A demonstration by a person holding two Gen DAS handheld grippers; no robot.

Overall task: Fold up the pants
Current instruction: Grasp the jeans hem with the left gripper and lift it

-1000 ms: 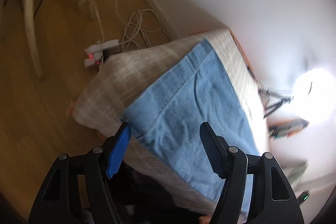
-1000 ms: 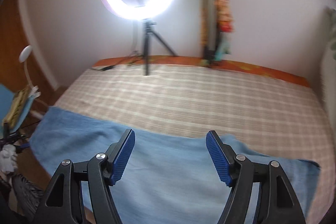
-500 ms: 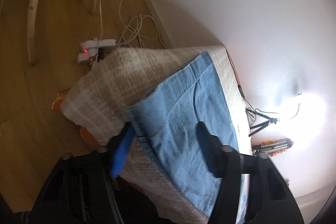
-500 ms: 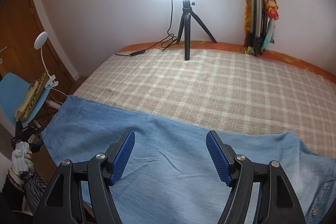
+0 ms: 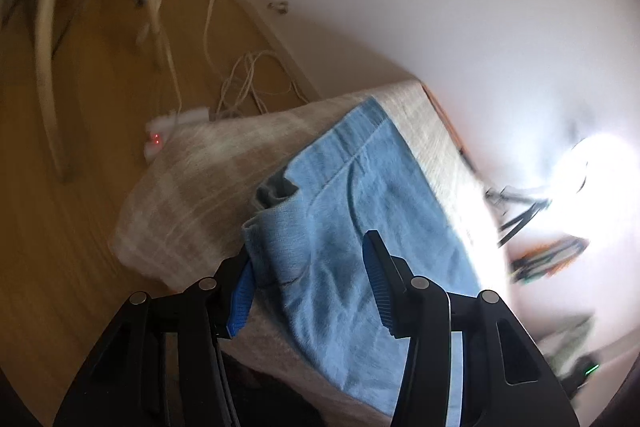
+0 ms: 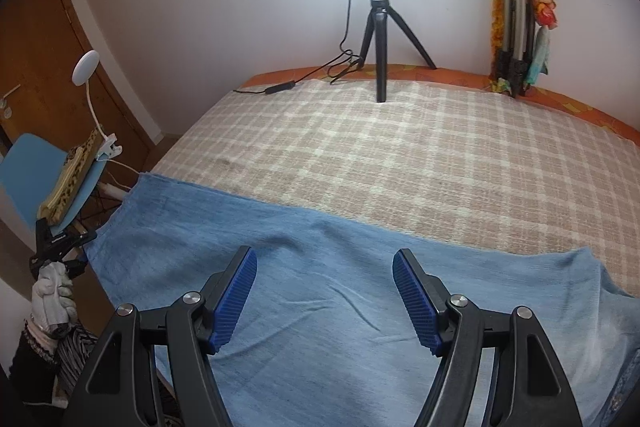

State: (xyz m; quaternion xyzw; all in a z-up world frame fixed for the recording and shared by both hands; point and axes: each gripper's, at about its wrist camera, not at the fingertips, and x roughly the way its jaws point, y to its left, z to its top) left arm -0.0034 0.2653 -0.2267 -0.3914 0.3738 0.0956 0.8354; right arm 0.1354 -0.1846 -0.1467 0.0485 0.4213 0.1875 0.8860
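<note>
Light blue denim pants [image 6: 340,287] lie flat along the near edge of a bed with a beige checked blanket [image 6: 400,155]. In the left wrist view the pants [image 5: 372,211] reach the bed's corner, and their hem end is rucked up between the fingers. My left gripper [image 5: 308,291] is open, its jaws on either side of that raised hem fold. My right gripper [image 6: 324,303] is open and empty, hovering above the middle of the pants.
A ring light on a black tripod [image 6: 380,27] stands at the bed's far side, with a folded stand [image 6: 516,19] against the wall. A blue chair [image 6: 44,187] and clip lamp [image 6: 86,67] are at the left. A power strip and cables [image 5: 176,123] lie on the wooden floor.
My left gripper has moved in onto the pants' hem end, and the cloth there has bunched up between its fingers. My right gripper has tilted slightly downward over the pants.
</note>
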